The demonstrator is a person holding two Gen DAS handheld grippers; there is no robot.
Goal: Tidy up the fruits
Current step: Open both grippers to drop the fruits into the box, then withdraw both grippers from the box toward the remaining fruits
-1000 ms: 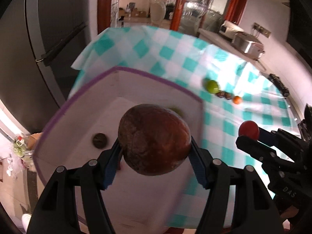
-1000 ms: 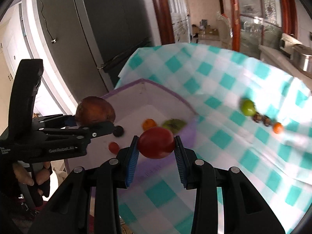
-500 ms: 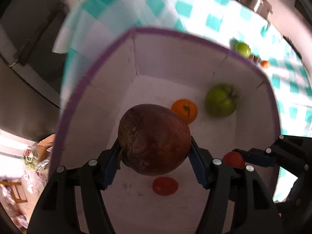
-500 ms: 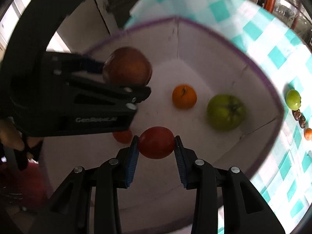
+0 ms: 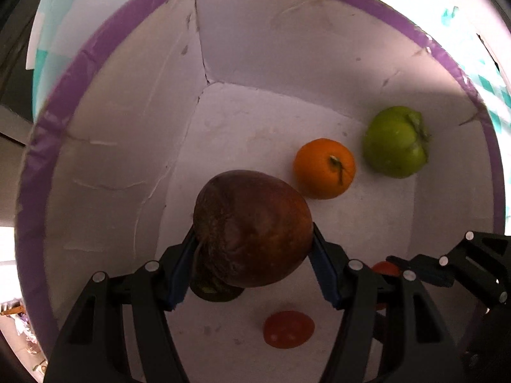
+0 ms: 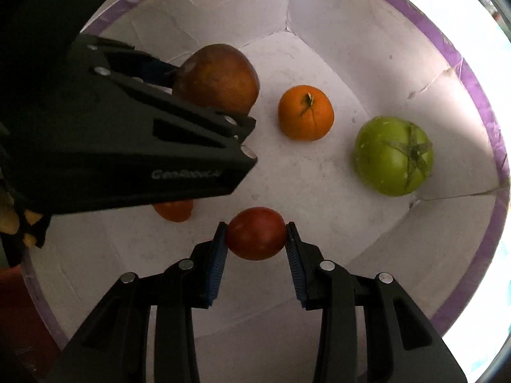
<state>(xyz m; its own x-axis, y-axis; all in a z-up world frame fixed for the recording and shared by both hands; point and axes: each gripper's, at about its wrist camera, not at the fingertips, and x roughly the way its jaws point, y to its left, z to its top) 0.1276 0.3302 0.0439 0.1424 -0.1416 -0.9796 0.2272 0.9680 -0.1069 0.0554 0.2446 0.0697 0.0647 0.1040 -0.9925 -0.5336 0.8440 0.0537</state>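
Observation:
My left gripper (image 5: 252, 255) is shut on a large brown-red fruit (image 5: 252, 226), held low inside the white box with a purple rim (image 5: 105, 35). My right gripper (image 6: 255, 239) is shut on a red tomato (image 6: 255, 233), held low in the same box (image 6: 472, 73). An orange (image 5: 324, 167) and a green tomato (image 5: 396, 142) lie on the box floor, also in the right wrist view: orange (image 6: 306, 112), green tomato (image 6: 393, 155). A small red fruit (image 5: 289, 328) lies below my left gripper. A dark fruit (image 5: 214, 292) shows partly under the brown fruit.
The box walls close in all around both grippers. The left gripper's body (image 6: 127, 134) fills the left of the right wrist view, close to my right gripper. A strip of checked tablecloth (image 5: 491, 73) shows beyond the box rim.
Both grippers have come from above the table down into the box, each still holding its fruit. The box floor and the fruits on it are now much closer.

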